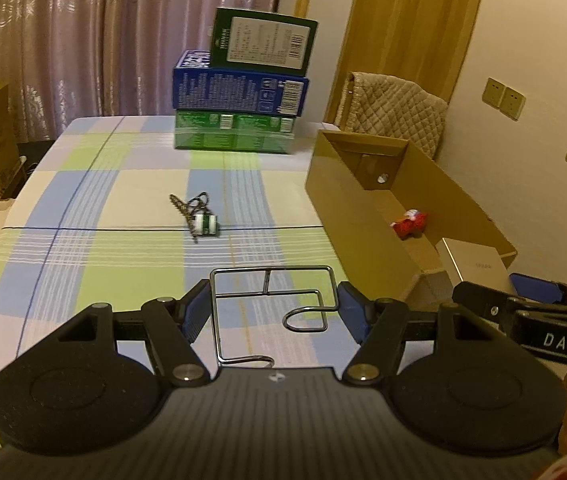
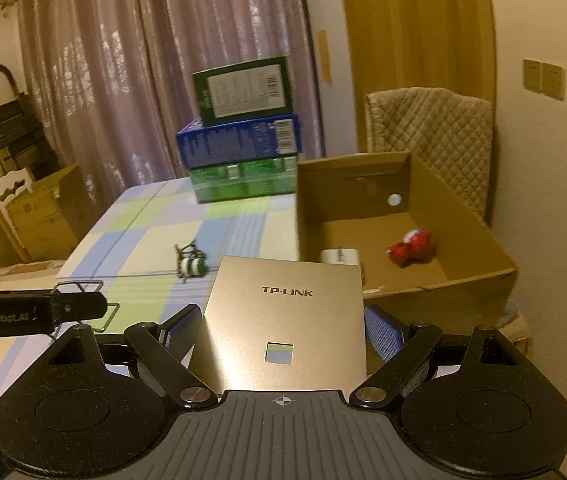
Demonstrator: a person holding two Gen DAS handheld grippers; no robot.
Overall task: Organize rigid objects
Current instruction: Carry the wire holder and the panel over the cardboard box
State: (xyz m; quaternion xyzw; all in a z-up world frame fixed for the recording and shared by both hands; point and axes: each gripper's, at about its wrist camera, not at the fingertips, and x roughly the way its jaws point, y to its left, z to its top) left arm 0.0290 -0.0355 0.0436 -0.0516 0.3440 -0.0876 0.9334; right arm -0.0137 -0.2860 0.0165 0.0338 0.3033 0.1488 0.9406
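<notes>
Right wrist view: the jaws squeeze the TP-LINK plate near the cardboard box; it could slip. The left jaws pinch the wire rack, which may twist.

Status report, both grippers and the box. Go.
Left gripper shut on wire rack. Right gripper shut on TP-LINK panel, near cardboard box. Red toy already inside. Keychain left on table.

Open tablecloth beside cardboard box
</notes>
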